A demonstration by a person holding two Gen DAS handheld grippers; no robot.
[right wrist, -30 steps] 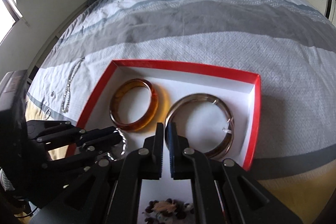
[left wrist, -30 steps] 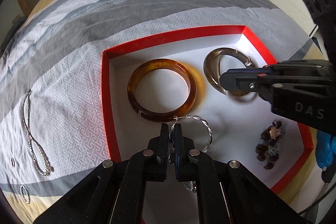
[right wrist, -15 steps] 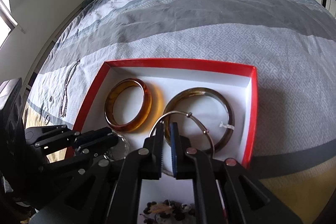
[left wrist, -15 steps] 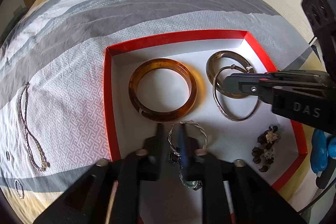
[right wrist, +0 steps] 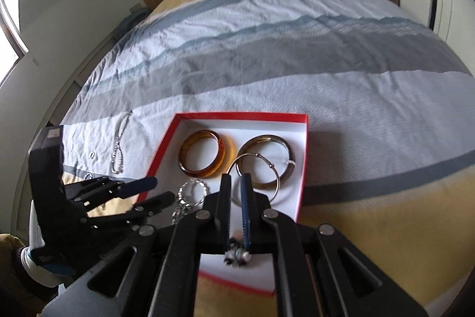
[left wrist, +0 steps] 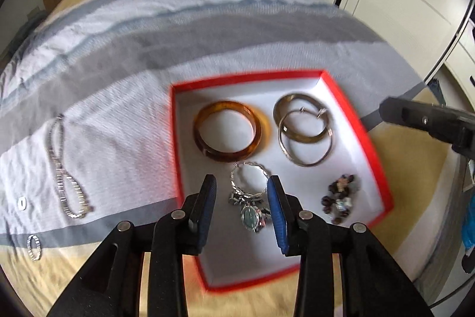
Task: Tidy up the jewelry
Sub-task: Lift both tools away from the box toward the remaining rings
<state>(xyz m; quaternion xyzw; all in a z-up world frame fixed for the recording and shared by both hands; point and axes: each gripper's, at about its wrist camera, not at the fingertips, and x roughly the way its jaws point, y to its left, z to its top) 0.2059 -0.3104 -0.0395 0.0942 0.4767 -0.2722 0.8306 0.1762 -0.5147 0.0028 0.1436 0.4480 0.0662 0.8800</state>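
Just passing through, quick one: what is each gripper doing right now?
Left gripper: jaws opening, nothing gripped; the silver charm bracelet lies below in the red box.
Right gripper: closed, holding nothing.

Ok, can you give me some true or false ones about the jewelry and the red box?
1. The amber bangle lies inside the red-rimmed white box. True.
2. The thin silver hoop lies out on the bedspread. False: it lies in the box, overlapping the grey-brown bangle.
3. A silver chain necklace lies on the striped bedspread, outside the box. True.
4. The left gripper clamps the small silver watch. False: its jaws are opening, and the watch lies in the box between them, unpressed.
5. The dark bead cluster lies beside the necklace. False: it is in the box.
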